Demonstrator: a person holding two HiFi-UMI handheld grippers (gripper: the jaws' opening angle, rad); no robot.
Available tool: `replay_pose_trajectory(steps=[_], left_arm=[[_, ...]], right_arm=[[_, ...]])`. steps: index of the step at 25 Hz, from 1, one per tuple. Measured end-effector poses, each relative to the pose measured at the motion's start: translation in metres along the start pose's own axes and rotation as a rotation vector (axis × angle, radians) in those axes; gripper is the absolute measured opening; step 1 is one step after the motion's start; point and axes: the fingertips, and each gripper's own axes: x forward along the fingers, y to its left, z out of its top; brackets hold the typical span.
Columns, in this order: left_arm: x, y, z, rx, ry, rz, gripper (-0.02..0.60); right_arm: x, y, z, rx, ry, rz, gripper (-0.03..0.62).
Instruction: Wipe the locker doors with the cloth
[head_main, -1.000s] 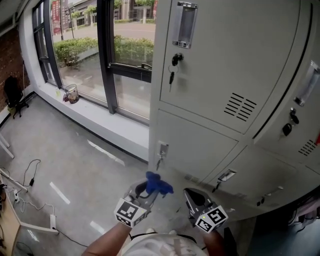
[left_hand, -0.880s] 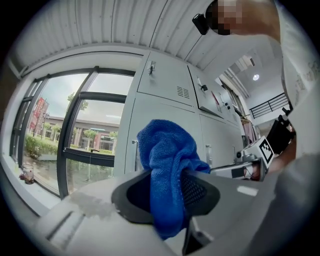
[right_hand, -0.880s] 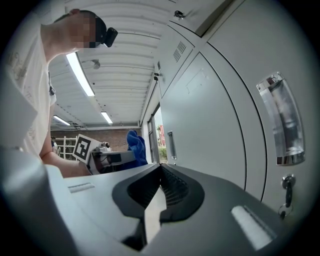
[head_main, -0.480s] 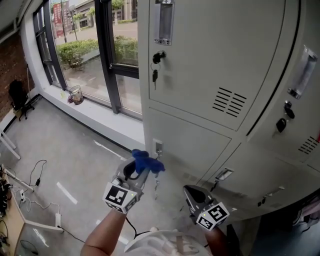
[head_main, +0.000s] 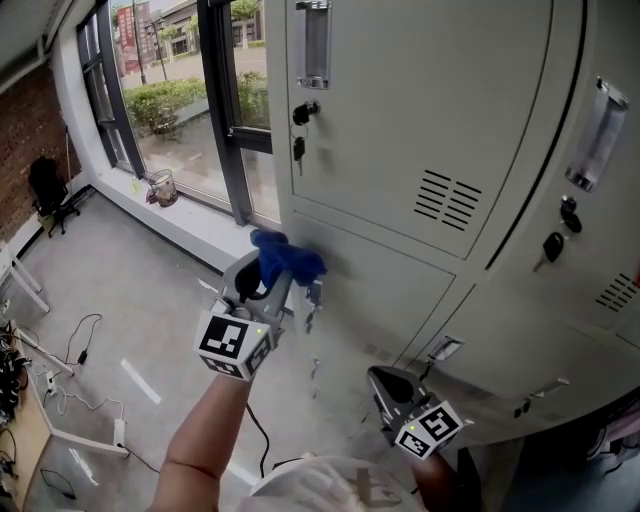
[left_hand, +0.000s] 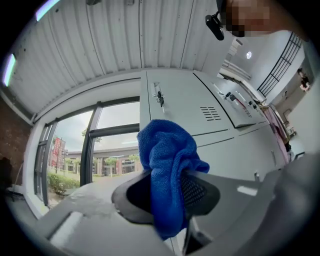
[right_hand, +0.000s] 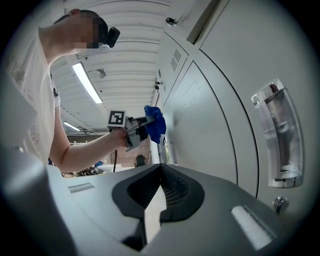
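My left gripper is shut on a bunched blue cloth, raised in front of the left edge of a grey locker door, just above its key lock. In the left gripper view the cloth bulges out between the jaws of the left gripper, with the lockers beyond. My right gripper hangs low near the bottom lockers, shut with nothing in it. In the right gripper view the right gripper faces along the door towards the cloth, which is at the door's surface.
Upper locker doors carry clear handles, keys and vent slots. A tall window stands to the left. Cables and a power strip lie on the grey floor. A dark chair stands by the brick wall.
My left gripper has risen and moved forward with the cloth, from low by the floor up to the locker door. The right gripper has stayed in place.
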Motion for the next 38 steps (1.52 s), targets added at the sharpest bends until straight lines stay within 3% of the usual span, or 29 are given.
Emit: replay_pose_trajectory(steps=[6, 18, 24, 28, 34, 38], left_arm=[[0.024, 0.021, 0.024, 0.012, -0.043, 0.085, 0.124], [0.039, 0.043, 0.017, -0.003, -0.045, 0.228, 0.125], [0.041, 0.034, 0.023, 0.073, -0.047, 0.271, 0.114], [0.043, 0.016, 0.026, 0.106, -0.049, 0.248, 0.114], [0.047, -0.021, 0.029, 0.102, -0.033, 0.148, 0.114], [0.048, -0.034, 0.029, 0.100, -0.027, 0.124, 0.115]], right_arm=[[-0.009, 0.001, -0.005, 0.022, 0.008, 0.000, 0.008], [-0.034, -0.012, -0.010, 0.029, 0.008, -0.030, 0.008], [-0.039, -0.016, -0.012, 0.060, 0.001, -0.041, 0.008], [-0.039, -0.016, -0.015, 0.061, 0.008, -0.034, 0.008], [-0.036, -0.014, -0.014, 0.052, 0.011, -0.017, 0.008], [-0.037, -0.013, -0.014, 0.053, 0.007, -0.019, 0.008]])
